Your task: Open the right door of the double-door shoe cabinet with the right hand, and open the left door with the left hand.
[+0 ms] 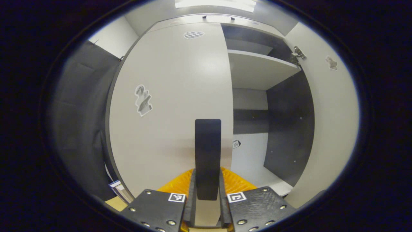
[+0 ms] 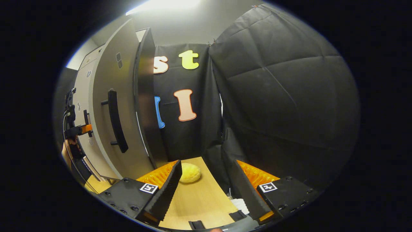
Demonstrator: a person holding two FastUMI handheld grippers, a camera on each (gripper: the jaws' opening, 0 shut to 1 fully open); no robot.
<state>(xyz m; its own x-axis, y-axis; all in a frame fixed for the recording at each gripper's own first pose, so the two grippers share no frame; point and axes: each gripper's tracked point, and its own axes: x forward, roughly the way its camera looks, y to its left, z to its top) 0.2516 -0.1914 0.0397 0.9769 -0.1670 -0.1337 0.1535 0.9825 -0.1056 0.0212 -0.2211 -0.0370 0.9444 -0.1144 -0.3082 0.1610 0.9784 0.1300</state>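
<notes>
The shoe cabinet stands half open from my left gripper view: its right half is exposed and I see flat pale shelves against dark inner walls, with nothing on them that I can make out, apart from a small sticker low on the back panel. The right door is swung wide, its smooth pale inner face turned toward me and a metal hinge at its upper edge. The left door is matte, pale and flat, with a checkered marker near its top edge and a grey sticker toward its outer edge. My left gripper is clenched on the left door's handle, a dark, flat vertical bar with rounded corners; both ribbed fingers press its sides. In my right gripper view the right door shows its outer face with a long dark curved handle on two posts. My right gripper is released, its jaws spread wide and touching nothing, hanging over a light wooden surface where a yellow, bumpy, rounded object lies near the far edge by the black quilted cloth. Far off at the left I see the other gripper at the left door, with a hand below it.
</notes>
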